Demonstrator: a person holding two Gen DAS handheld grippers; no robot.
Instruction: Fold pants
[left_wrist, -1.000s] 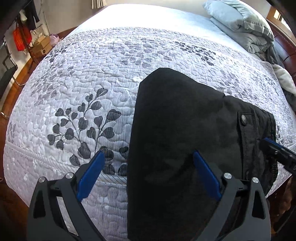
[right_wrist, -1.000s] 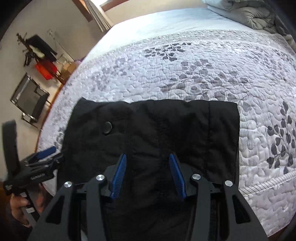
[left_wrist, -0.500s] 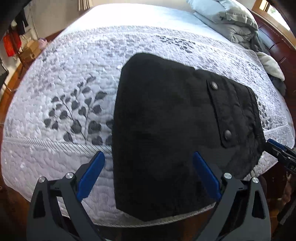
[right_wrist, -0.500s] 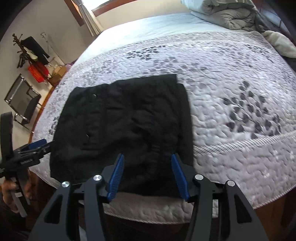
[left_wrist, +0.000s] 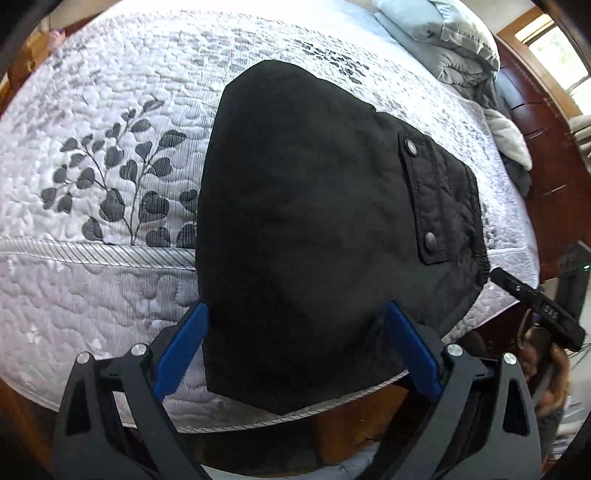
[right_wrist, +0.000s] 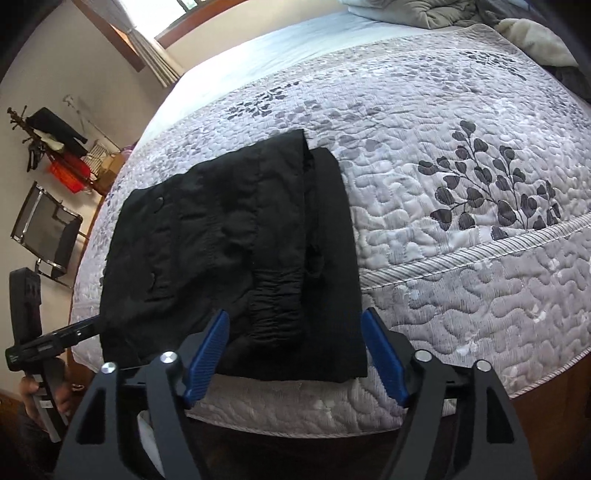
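Left wrist view: the folded black quilted pants with snap-button pocket flap (left_wrist: 314, 221) are lying on the white-and-grey leaf-patterned quilted bedspread (left_wrist: 92, 110), at the near edge of the bed, with the lower part of the bundle overhanging that edge. The left tool (left_wrist: 295, 354) is standing with blue pads wide apart, gripping nothing; the pants are showing between the pads but clear of them. In the right wrist view the right tool (right_wrist: 295, 354) is opening its jaws, the pads either side of the bundle's near end and pressing on nothing.

Risks, as judged: the overhanging portion is likely to drag the bundle off the bed edge, since slippery fabric is resting on a rounded border. The stacked layers are sitting slightly out of line, one panel (right_wrist: 332, 258) offset to the side, so the fold may be loosening. Either tool pulling back low could snag the elastic waistband (right_wrist: 277, 306) and undo the fold.
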